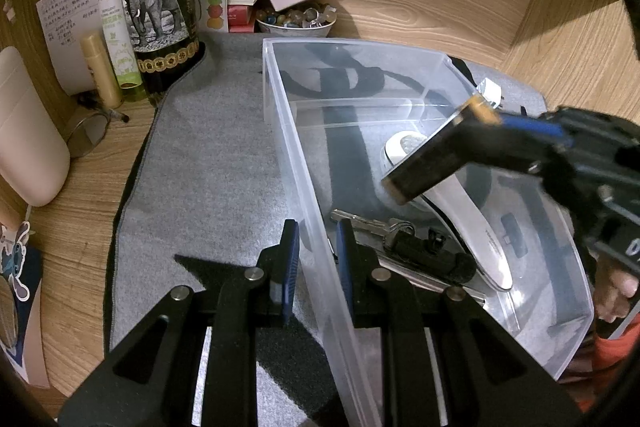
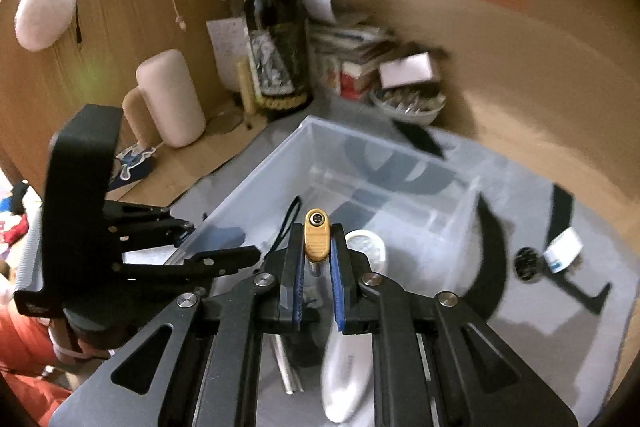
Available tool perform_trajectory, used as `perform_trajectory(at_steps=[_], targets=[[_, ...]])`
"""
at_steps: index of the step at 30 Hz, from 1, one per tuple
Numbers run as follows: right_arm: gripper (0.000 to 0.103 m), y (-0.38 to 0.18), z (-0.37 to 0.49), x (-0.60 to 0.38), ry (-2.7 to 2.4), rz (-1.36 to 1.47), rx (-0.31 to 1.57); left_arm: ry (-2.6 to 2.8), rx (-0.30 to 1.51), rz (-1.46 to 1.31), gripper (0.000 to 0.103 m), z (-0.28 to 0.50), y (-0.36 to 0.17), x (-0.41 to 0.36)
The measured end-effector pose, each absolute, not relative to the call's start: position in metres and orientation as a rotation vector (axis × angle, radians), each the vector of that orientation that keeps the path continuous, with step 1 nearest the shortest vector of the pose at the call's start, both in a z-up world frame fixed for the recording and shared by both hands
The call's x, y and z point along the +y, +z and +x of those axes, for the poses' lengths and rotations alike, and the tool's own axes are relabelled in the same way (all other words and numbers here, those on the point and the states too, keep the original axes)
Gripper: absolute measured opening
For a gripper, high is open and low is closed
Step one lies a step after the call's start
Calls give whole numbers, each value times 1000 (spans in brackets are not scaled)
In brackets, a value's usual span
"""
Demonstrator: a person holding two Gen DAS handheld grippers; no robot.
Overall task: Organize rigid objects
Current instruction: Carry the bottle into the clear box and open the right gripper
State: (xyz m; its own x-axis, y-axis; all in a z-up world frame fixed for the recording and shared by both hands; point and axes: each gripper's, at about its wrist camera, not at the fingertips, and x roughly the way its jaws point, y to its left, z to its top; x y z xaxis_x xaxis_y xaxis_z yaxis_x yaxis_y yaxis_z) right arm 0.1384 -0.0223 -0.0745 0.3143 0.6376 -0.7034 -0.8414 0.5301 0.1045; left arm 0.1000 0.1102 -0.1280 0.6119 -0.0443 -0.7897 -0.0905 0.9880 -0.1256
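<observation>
Over on the grey mat, the clear plastic bin already has a few things in it — a white remote-shaped gadget, a bunch of keys and a black cylindrical thing all lie on its floor near the close end. So a good chunk of the sorting looks done, judging by what's inside. What's left: the black-and-gold rectangular object, which the right gripper is clamped on, gold end sticking out past the fingertips. It hangs over the bin, above the white gadget, not set down yet. Out on the mat past the bin's right wall there's also a small round black item and a white-and-blue tag-like thing that probably still need a home, though that's a guess. Pose-wise, the right gripper comes in from the right side of the bin and tilts down toward its inside — its view is smeared, so it seems to be on the move. The left gripper is pinched tight on the bin's near left wall, one finger outside and one inside, pointing steeply down and apparently just steadying the thing. The far compartment behind the divider looks empty.
</observation>
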Motion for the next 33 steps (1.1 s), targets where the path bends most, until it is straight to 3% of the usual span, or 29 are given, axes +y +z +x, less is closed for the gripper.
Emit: perform_trajectory(at_steps=[10,13,18,20,33], targets=[[13,-84,143,-22,925,-384,821,27,912,-159,17,100,-129,111],[21,-82,143,-26,900,-395,806,26,912,-161,17,100,-129,111],[46,-73,142,-38,853,-385,760,26,912,-160,17,100,-129,111],[50,-67,142,-46,834,-378,735,26,912,-159,17,100,-129,111],[56,-49,145,-102,705,-335,688,26,912,-160,17,99,-129,111]])
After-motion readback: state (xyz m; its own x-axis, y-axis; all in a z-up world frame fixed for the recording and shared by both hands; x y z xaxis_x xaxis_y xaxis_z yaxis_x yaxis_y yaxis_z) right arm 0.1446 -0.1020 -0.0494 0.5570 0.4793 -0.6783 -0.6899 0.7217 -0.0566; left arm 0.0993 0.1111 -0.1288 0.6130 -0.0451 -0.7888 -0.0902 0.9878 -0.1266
